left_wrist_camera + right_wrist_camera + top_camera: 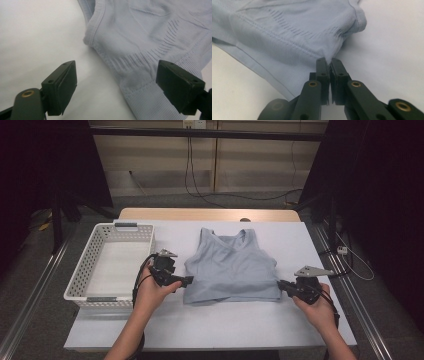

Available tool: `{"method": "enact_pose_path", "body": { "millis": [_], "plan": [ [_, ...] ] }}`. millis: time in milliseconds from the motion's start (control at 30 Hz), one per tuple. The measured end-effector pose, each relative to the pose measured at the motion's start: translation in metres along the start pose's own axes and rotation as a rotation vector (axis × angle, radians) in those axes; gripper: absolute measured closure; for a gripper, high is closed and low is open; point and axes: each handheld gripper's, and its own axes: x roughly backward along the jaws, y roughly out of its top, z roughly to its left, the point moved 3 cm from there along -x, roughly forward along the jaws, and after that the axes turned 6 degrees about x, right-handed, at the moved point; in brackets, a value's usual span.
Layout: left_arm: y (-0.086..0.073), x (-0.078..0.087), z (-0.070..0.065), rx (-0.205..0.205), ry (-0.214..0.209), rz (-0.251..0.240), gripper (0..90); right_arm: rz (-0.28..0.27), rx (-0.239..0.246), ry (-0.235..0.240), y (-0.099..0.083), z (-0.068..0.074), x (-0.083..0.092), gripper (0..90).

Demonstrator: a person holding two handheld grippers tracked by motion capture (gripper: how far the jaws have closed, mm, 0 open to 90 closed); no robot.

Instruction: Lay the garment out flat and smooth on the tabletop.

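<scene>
With my right tongs (pixel 330 61) already pinching the side edge of the pale blue top (pixel 231 268) lying flat mid-table, I should slide my spread left tongs (pixel 116 83) squarely over the hem before squeezing, so both sides lift evenly.

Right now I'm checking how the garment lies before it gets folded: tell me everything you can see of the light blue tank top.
The light blue tank top lies flat on the white table, straps toward the far edge, hem toward the person. It looks like a soft ribbed knit with a banded hem and bound armholes. The right gripper is shut on its side edge, puckering the cloth there. The left gripper stands open over the other hem corner, its fingers straddling the fabric. A white basket sits apart at its left.
</scene>
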Motion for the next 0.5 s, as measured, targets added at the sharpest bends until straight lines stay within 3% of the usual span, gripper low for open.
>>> {"method": "enact_pose_path", "body": {
  "millis": [267,500],
  "plan": [
    [-0.004,-0.008,-0.01,-0.005,-0.042,0.025,19.6,0.007,-0.029,-0.041,-0.019,-0.014,0.022,86.5],
    [-0.012,-0.02,-0.02,-0.028,-0.075,0.059,25.6,0.002,-0.037,-0.057,-0.022,-0.013,0.02,86.2]
  ]
}}
